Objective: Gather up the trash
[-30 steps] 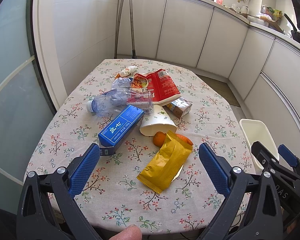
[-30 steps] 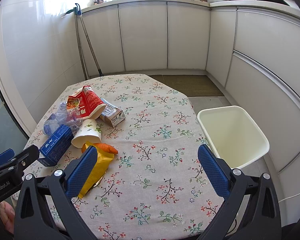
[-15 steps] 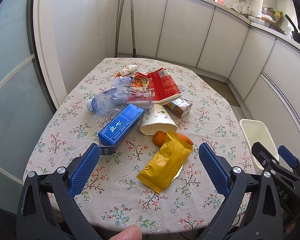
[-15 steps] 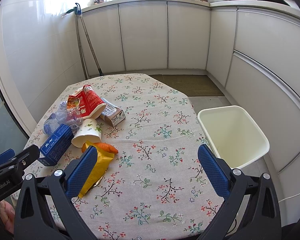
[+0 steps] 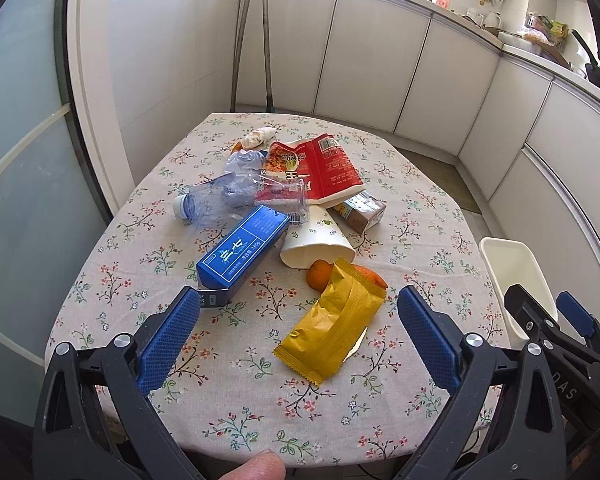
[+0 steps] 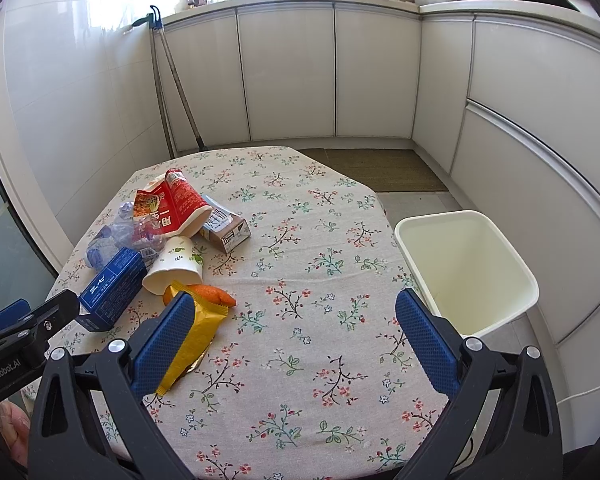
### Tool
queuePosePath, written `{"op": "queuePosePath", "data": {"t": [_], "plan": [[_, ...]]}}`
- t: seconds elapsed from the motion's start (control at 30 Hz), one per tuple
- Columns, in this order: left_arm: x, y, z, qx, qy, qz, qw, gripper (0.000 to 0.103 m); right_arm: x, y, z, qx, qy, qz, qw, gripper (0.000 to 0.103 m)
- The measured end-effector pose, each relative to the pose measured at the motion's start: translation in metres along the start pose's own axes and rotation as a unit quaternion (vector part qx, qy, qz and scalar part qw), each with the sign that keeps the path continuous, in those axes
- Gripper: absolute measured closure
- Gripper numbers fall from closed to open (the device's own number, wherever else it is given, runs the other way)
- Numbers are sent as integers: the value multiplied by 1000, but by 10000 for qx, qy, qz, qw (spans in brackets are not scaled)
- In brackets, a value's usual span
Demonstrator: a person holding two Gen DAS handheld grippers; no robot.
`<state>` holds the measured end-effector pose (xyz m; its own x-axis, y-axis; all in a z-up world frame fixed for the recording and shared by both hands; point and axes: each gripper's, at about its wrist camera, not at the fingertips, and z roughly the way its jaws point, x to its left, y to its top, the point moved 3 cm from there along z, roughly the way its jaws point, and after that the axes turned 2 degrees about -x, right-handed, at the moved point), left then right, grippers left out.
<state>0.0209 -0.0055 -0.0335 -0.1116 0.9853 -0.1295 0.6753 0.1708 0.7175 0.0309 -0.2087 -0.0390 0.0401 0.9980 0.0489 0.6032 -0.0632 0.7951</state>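
Note:
Trash lies in a heap on the floral tablecloth (image 5: 148, 264): a yellow snack bag (image 5: 332, 328), a blue box (image 5: 244, 252), a tipped white paper cup (image 5: 320, 240), orange peel (image 5: 320, 274), a red packet (image 5: 320, 168), a crushed clear bottle (image 5: 220, 196) and a small brown carton (image 5: 360, 212). My left gripper (image 5: 298, 332) hovers open above the near table edge, the yellow bag between its fingers' line of sight. My right gripper (image 6: 296, 336) is open too, over bare cloth, with the yellow bag (image 6: 196, 336) by its left finger. A white bin (image 6: 464, 268) stands right of the table.
White cabinets (image 6: 288, 76) run along the back and right walls. Two mop handles (image 6: 172, 80) lean in the back left corner. A brown mat (image 6: 380, 168) lies on the floor beyond the table. A glass door (image 5: 20, 180) is at the left.

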Motion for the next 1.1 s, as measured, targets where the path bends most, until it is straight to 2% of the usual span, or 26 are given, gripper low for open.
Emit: {"op": "queuePosePath", "data": {"t": [0.33, 0.57, 0.7, 0.77, 0.87, 0.93, 0.97, 1.03, 1.1], "plan": [[6, 4, 3, 89, 24, -103, 9999, 8, 2, -1, 2, 78, 0, -14, 10000, 5], [18, 12, 8, 260, 73, -331, 9991, 8, 4, 5, 11, 491, 116, 92, 9987, 5], [35, 36, 17, 393, -16, -686, 9969, 8, 6, 22, 22, 859, 250, 135, 9959, 5], [45, 55, 14, 235, 13, -829, 9963, 8, 7, 34, 28, 1030, 326, 76, 9941, 5], [56, 88, 8, -146, 83, -872, 9960, 7, 4, 57, 35, 1054, 324, 36, 9939, 5], [54, 108, 12, -197, -64, -689, 9974, 7, 0, 71, 40, 1035, 314, 84, 9941, 5], [49, 114, 19, -87, -143, -462, 9988, 7, -2, 78, 44, 1013, 326, 140, 9942, 5], [38, 116, 42, 343, -223, 146, 9991, 7, -4, 85, 55, 1070, 441, 270, 9929, 5], [33, 103, 70, 1000, -101, 611, 9931, 7, -6, 82, 68, 1199, 619, 464, 9898, 5]]}}
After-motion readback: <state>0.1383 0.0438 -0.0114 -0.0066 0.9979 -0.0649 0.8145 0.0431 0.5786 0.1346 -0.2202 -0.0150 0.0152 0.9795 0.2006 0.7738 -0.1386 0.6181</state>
